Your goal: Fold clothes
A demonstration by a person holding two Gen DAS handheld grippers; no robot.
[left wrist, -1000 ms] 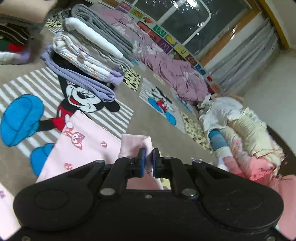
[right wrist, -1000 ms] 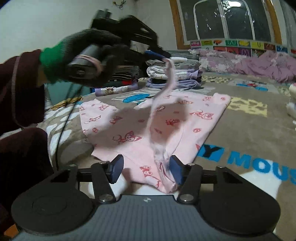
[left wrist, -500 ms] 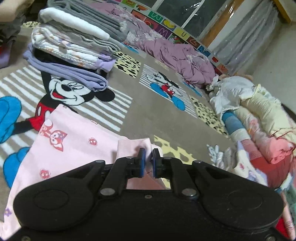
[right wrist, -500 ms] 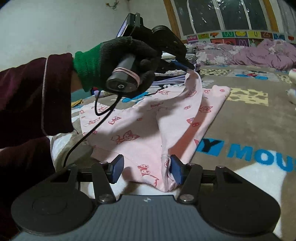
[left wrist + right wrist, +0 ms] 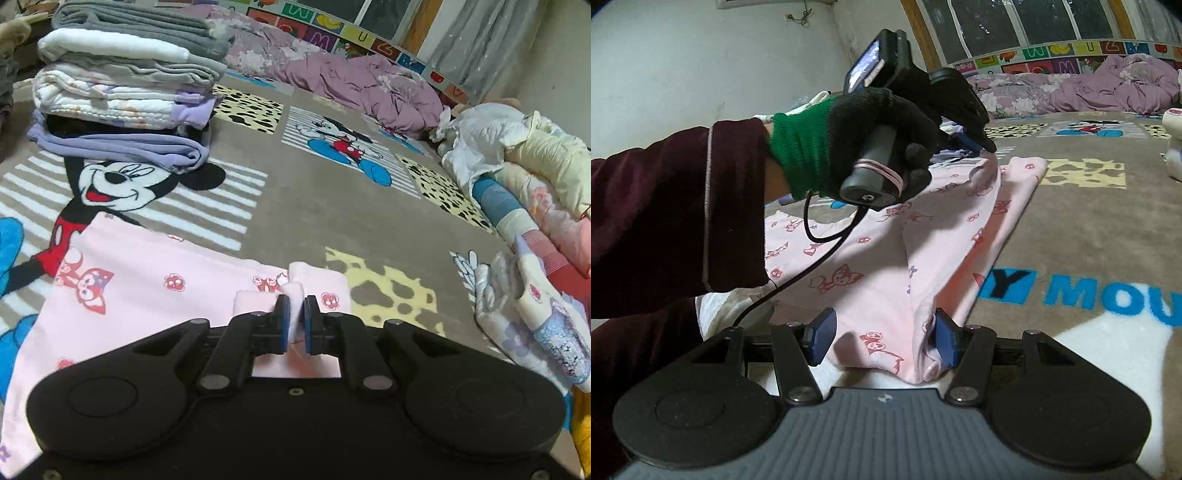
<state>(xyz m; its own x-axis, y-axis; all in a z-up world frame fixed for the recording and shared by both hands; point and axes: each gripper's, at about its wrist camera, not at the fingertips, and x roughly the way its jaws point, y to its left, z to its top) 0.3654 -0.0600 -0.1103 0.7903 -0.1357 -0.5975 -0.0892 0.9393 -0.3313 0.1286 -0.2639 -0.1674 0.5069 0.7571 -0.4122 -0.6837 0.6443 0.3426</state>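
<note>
A pink garment printed with small red foxes and flowers lies spread on the rug. My left gripper is shut on a pale pink end of it, held low just above the far part of the cloth. In the right wrist view a person's gloved hand holds that left gripper, and a strip of the garment runs taut from it down to the near edge. My right gripper stands open at that near edge. The bunched corner rests against its right pad; the left pad is clear of the cloth.
A tall stack of folded clothes stands at the back left on the cartoon-mouse rug. A purple duvet lies along the far wall. Unfolded clothes are heaped on the right, with a white and lilac garment nearest.
The left gripper has come down and across towards the far right of the garment, drawing the held strip of cloth over it. The right gripper has stayed in place, open.
</note>
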